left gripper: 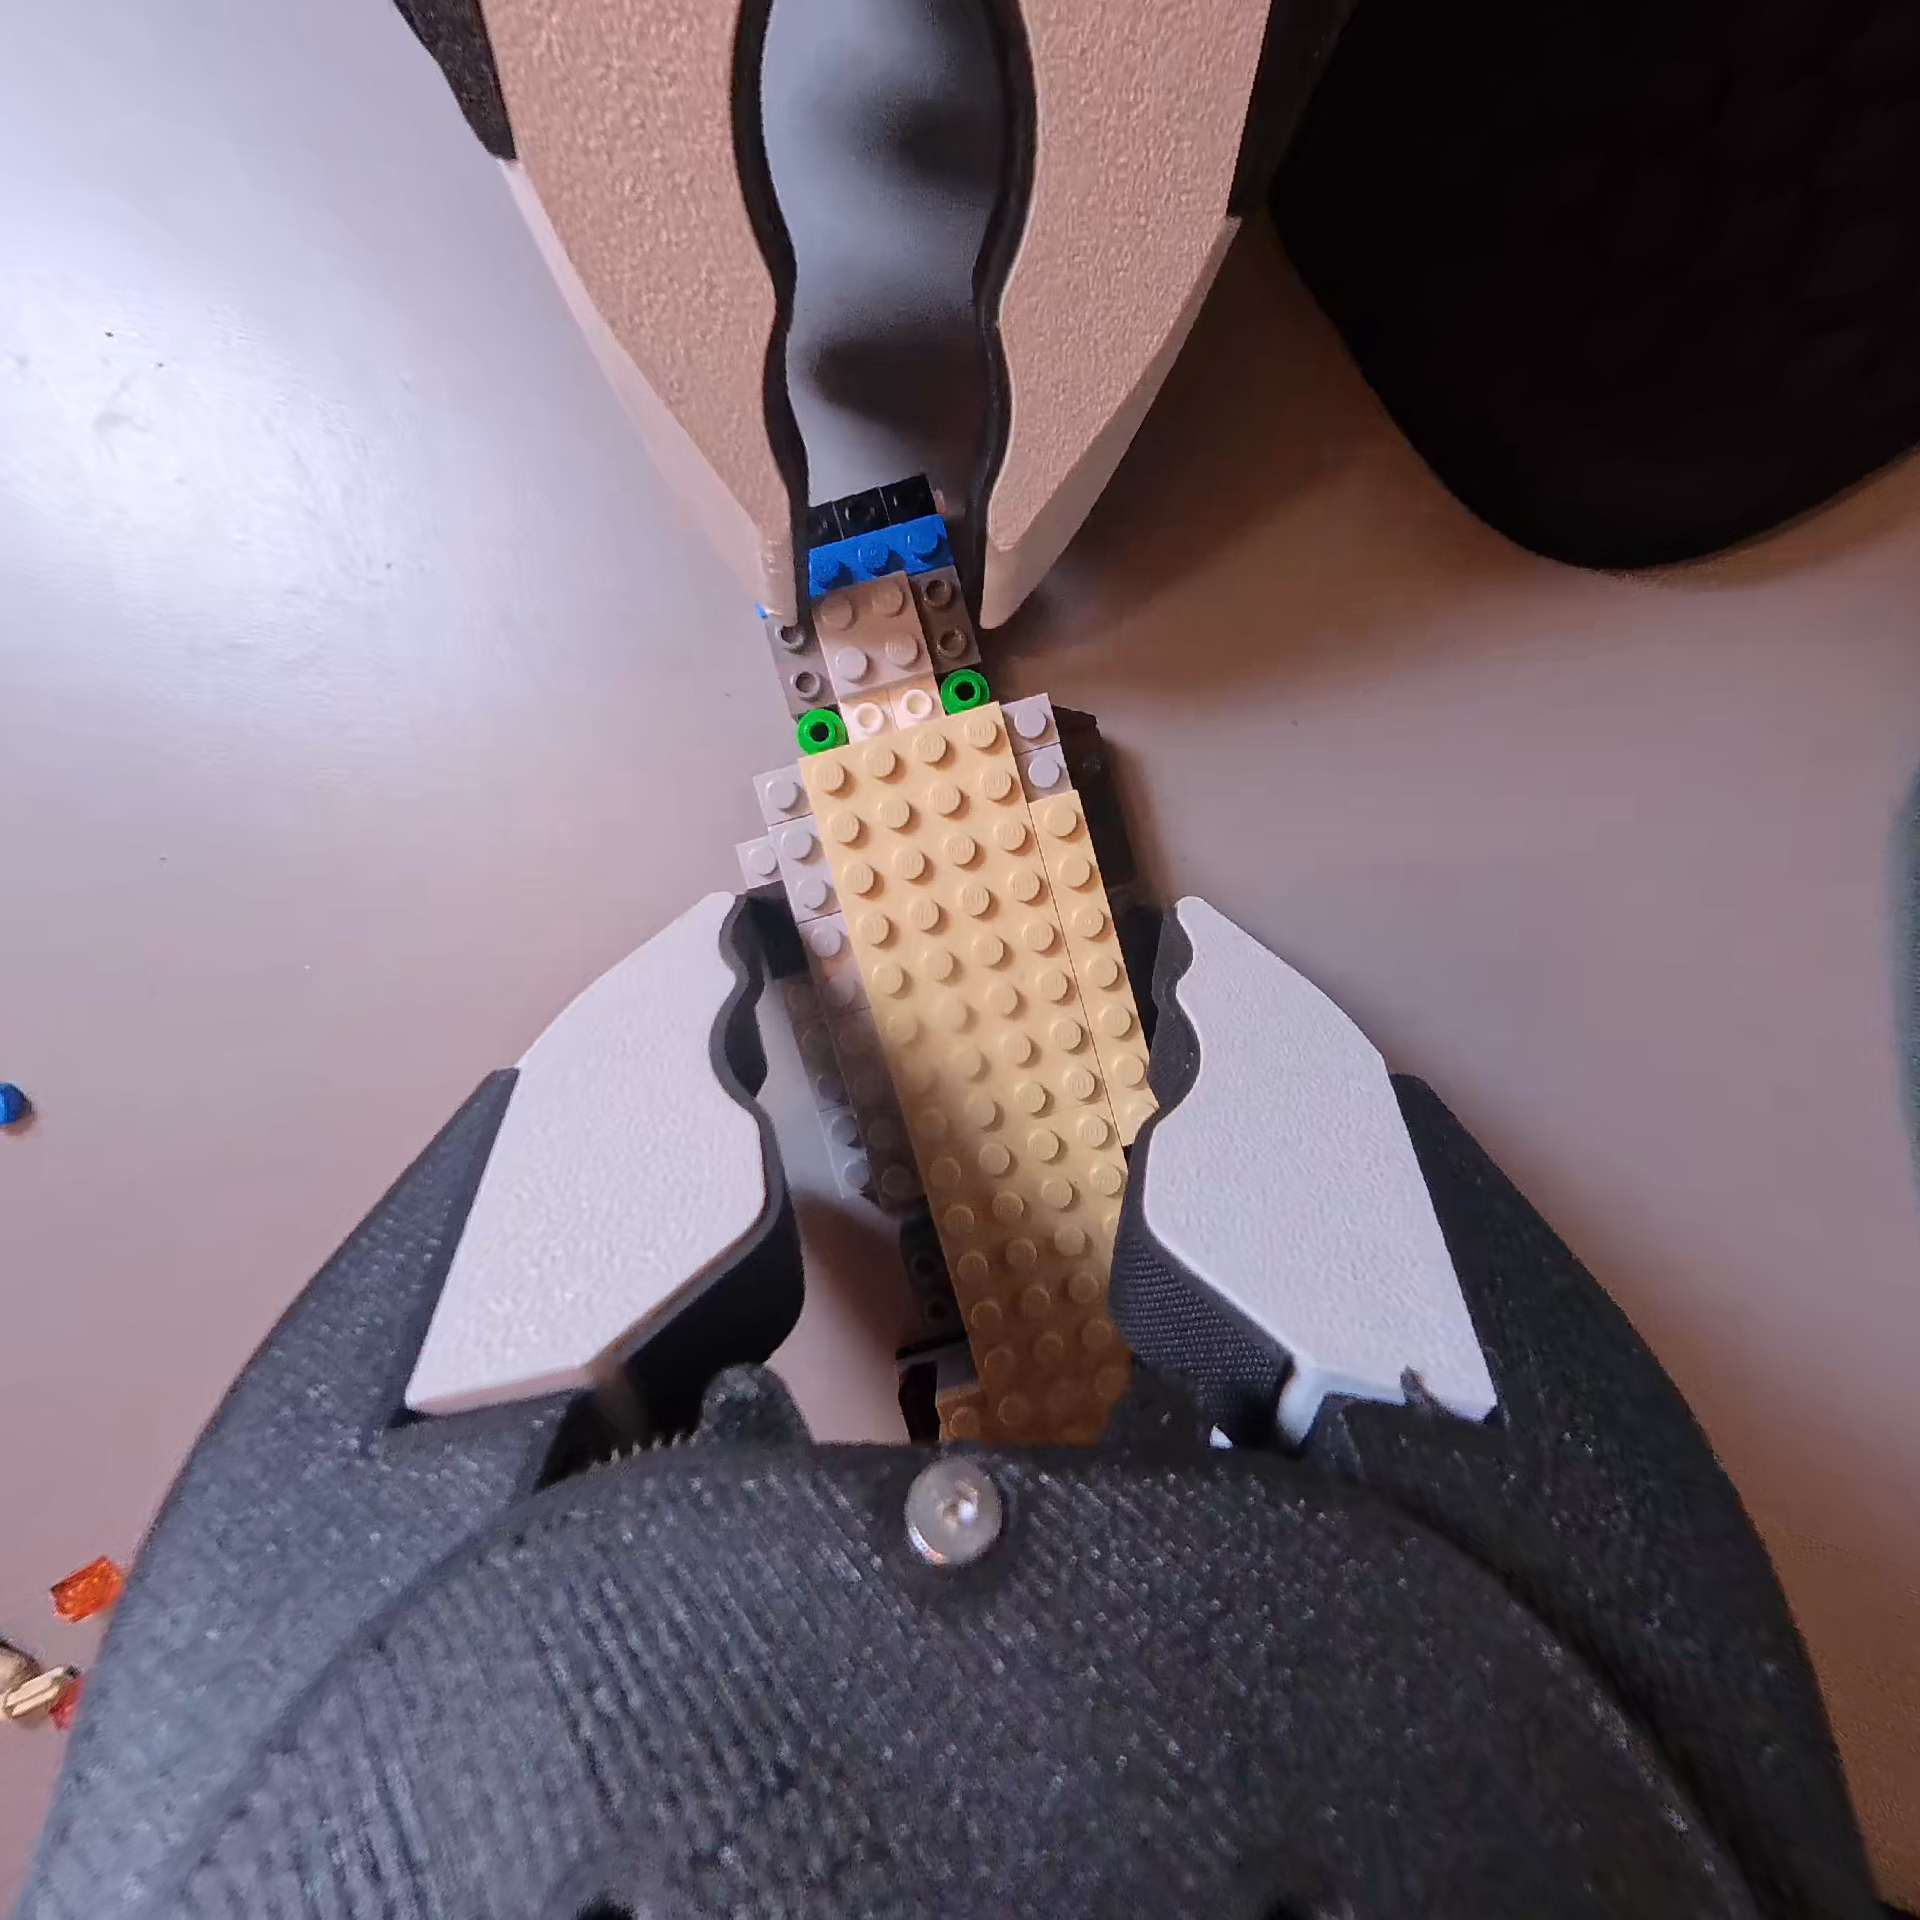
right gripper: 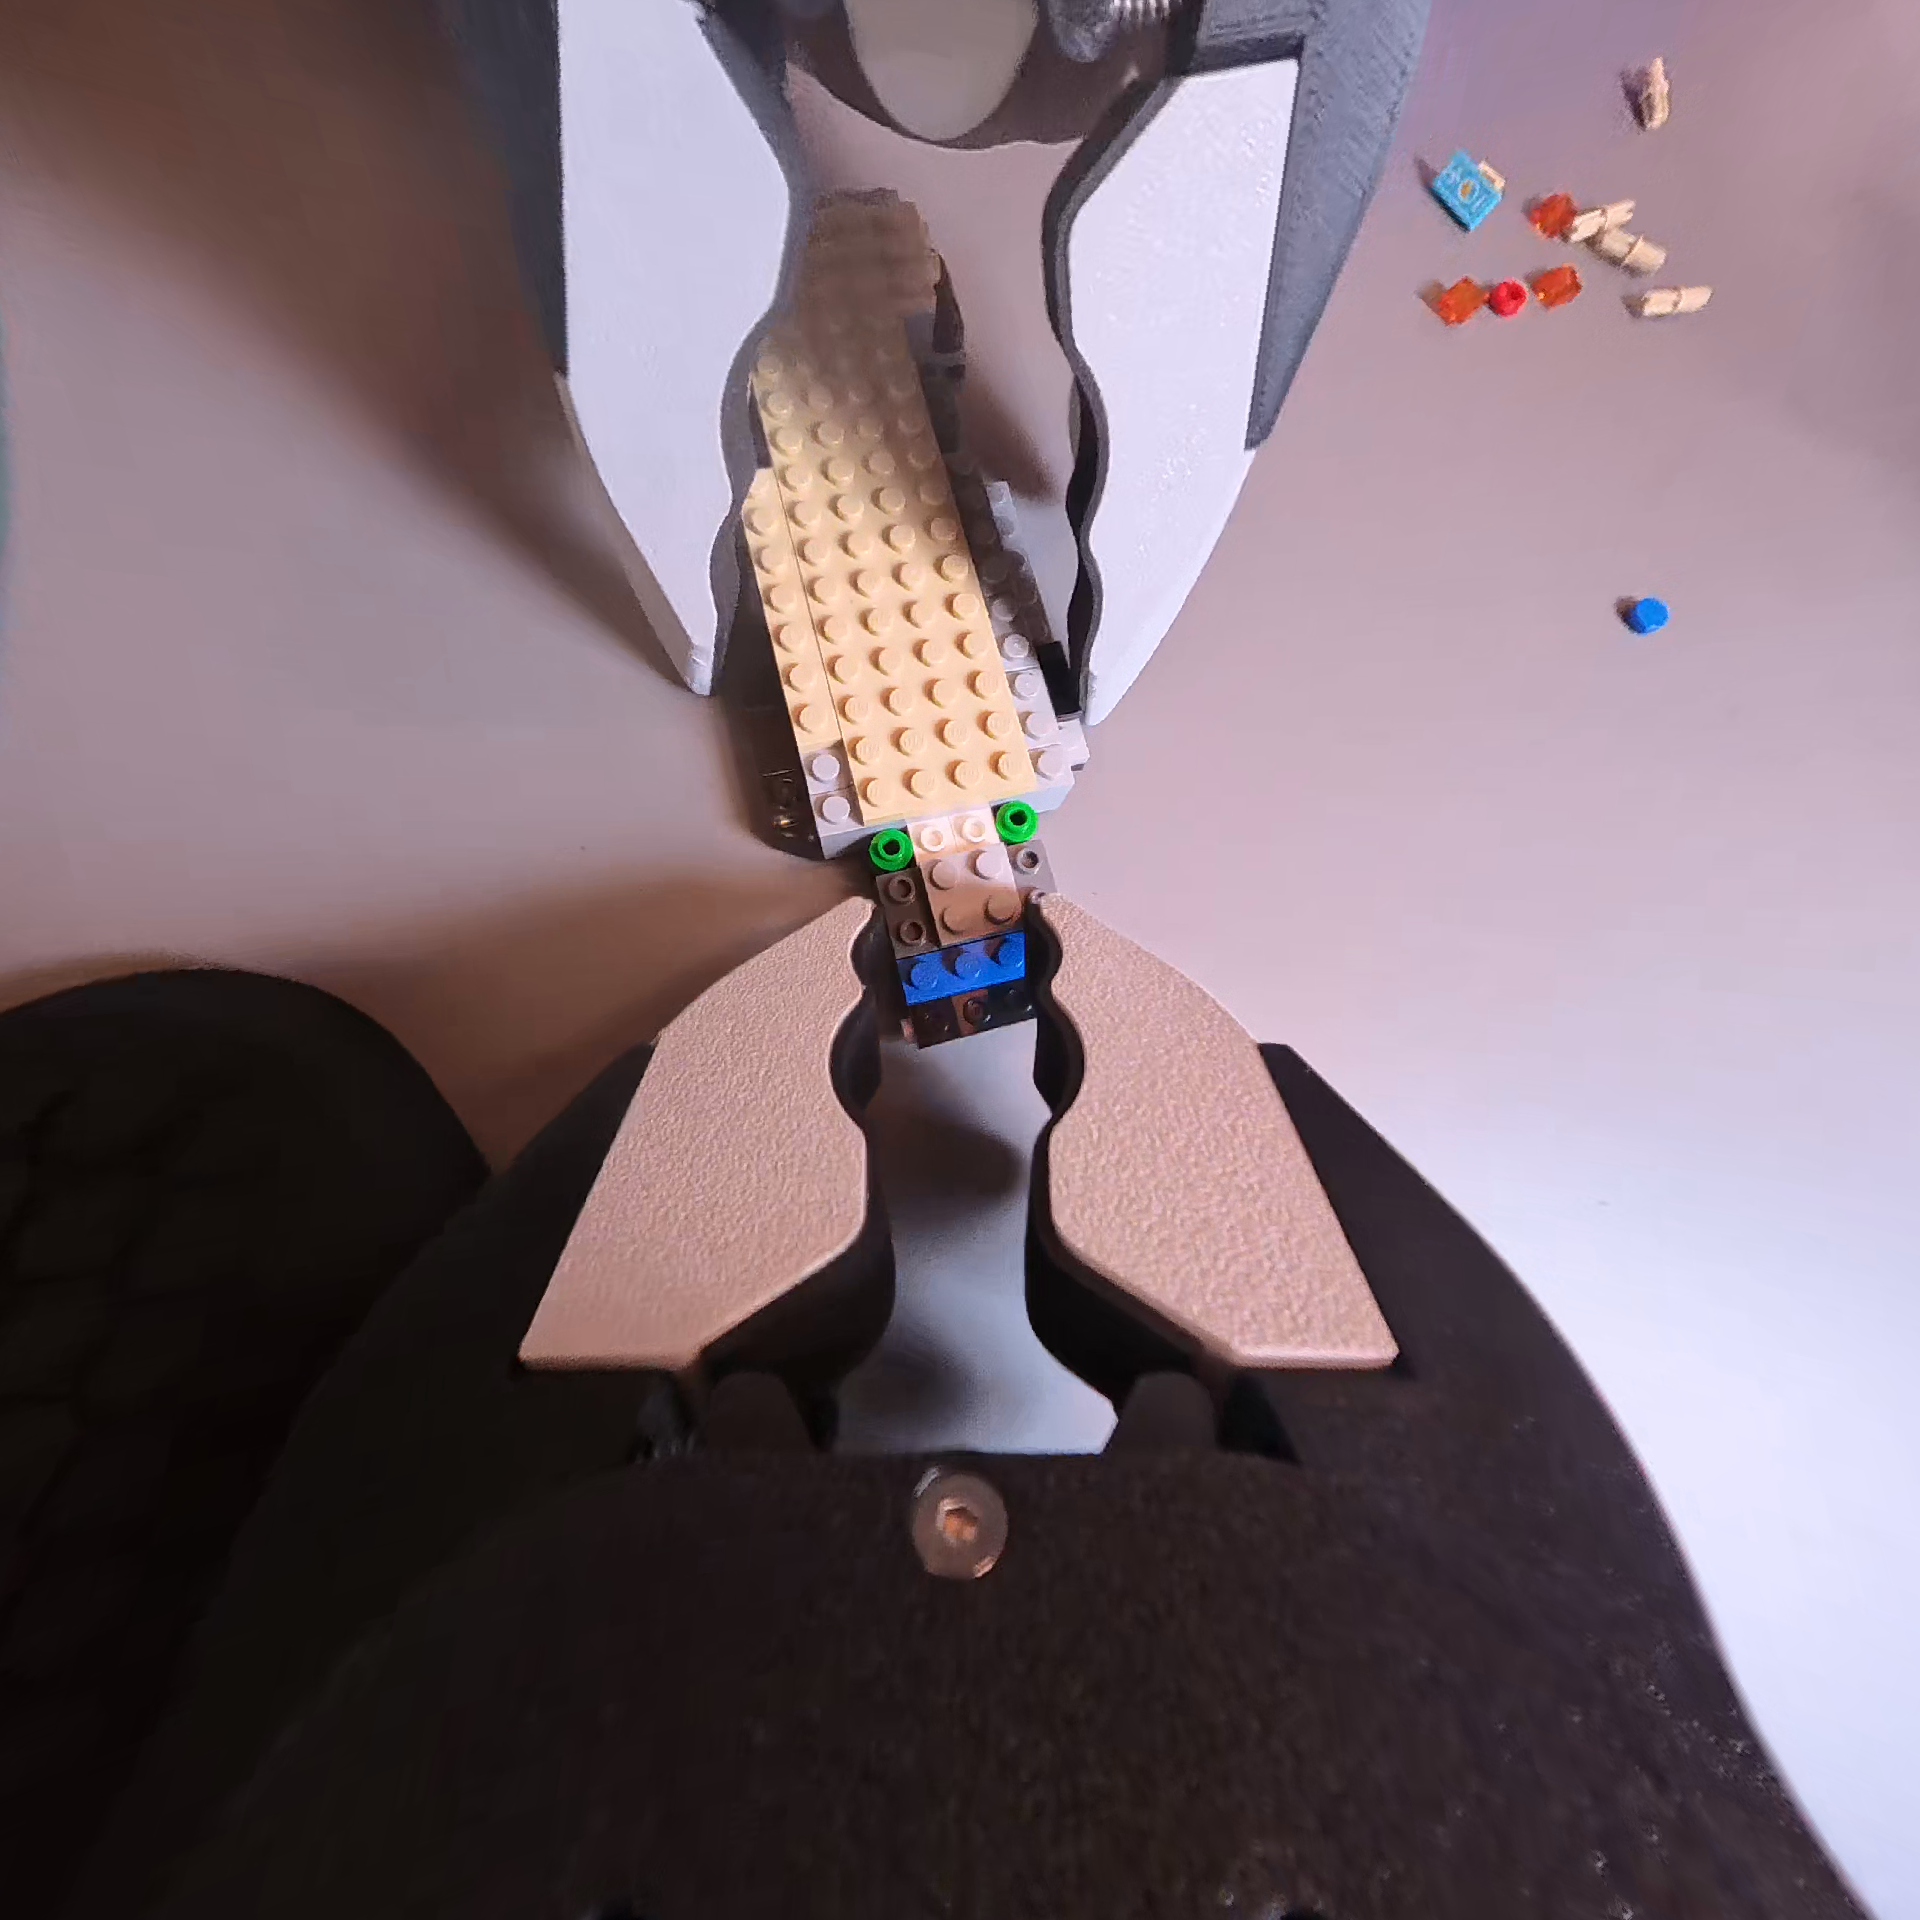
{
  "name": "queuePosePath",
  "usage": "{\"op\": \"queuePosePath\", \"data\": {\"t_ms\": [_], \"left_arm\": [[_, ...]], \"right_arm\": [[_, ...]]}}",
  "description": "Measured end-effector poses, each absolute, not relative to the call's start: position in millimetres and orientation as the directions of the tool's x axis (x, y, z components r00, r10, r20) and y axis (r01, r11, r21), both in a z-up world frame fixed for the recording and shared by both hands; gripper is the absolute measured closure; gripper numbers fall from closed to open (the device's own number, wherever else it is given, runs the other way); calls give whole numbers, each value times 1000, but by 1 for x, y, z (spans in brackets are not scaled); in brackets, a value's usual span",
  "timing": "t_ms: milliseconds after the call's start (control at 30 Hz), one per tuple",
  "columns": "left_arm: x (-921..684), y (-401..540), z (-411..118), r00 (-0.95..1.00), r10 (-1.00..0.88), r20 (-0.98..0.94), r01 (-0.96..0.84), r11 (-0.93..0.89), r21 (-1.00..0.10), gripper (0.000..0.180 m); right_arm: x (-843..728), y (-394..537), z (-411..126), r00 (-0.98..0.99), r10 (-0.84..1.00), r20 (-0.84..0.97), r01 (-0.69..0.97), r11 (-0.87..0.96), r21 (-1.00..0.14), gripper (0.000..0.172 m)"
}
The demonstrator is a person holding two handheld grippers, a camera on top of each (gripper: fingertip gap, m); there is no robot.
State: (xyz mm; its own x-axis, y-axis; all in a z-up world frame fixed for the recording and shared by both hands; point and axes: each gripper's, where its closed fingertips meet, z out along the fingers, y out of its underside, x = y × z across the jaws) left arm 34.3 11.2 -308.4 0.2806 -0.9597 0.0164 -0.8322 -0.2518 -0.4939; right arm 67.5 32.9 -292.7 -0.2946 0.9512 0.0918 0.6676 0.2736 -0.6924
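Note:
A long brick model (left gripper: 966,987) lies on the pale table (left gripper: 312,623). It has a tan studded top, grey side bricks, two green round studs, and a narrow end of blue and black bricks (left gripper: 878,556). My left gripper (left gripper: 956,914), with white fingers, is open and straddles the model's wide tan part, with a gap at its left pad. My right gripper (right gripper: 954,909), with tan fingers, is shut on the model's narrow end (right gripper: 961,971), with a pad against each side. The left wrist view shows the right gripper (left gripper: 888,592) at the top. The right wrist view shows the left gripper (right gripper: 899,691) open around the model (right gripper: 883,582).
Loose small pieces lie at the table's upper right: orange, red and tan bits (right gripper: 1548,249), a light-blue tile (right gripper: 1465,189) and a blue stud (right gripper: 1644,615). The left wrist view shows a blue stud (left gripper: 10,1101) and an orange piece (left gripper: 88,1590). A black mass (left gripper: 1610,260) lies beside the right gripper. About 5 cm separates my left fingertips from my right.

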Motion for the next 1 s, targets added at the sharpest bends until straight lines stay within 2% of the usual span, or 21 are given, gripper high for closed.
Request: {"op": "queuePosePath", "data": {"t_ms": [167, 400, 433, 500, 533, 600, 700, 767, 800, 1000], "left_arm": [[35, 12, -308, 312, -950, 14, -818, -275, -505, 108], [36, 14, -308, 355, -935, 15, -800, -312, -513, 110], [36, 14, -308, 354, -935, 15, -799, -310, -516, 110], [36, 16, -308, 367, -930, 6, -788, -314, -529, 110], [37, 20, -308, 385, -923, 9, -774, -328, -541, 110], [38, 21, -308, 379, -925, 5, -782, -323, -533, 110], [38, 20, -308, 377, -926, 10, -773, -321, -547, 110], [38, 20, -308, 377, -926, 11, -773, -321, -547, 110], [38, 20, -308, 378, -926, 11, -774, -322, -544, 110], [39, 21, -308, 414, -910, 7, -761, -350, -547, 110]], "right_arm": [[66, 33, -293, -257, 962, 98, 691, 253, -677, 147], [62, 29, -289, -176, 984, 34, 624, 138, -769, 149], [61, 29, -288, -160, 987, 24, 614, 119, -780, 157], [57, 20, -281, -178, 984, -20, 572, 87, -816, 160], [52, 5, -271, -228, 971, -77, 521, 55, -852, 172], [45, -7, -265, -261, 964, -59, 500, 83, -862, 172], [50, 19, -260, -171, 985, -12, 506, 77, -859, 170], [62, 35, -269, -128, 992, 13, 569, 84, -818, 150], [66, 38, -274, -115, 993, 26, 593, 89, -801, 148], [66, 38, -290, -71, 997, 37, 657, 75, -750, 149]]}}
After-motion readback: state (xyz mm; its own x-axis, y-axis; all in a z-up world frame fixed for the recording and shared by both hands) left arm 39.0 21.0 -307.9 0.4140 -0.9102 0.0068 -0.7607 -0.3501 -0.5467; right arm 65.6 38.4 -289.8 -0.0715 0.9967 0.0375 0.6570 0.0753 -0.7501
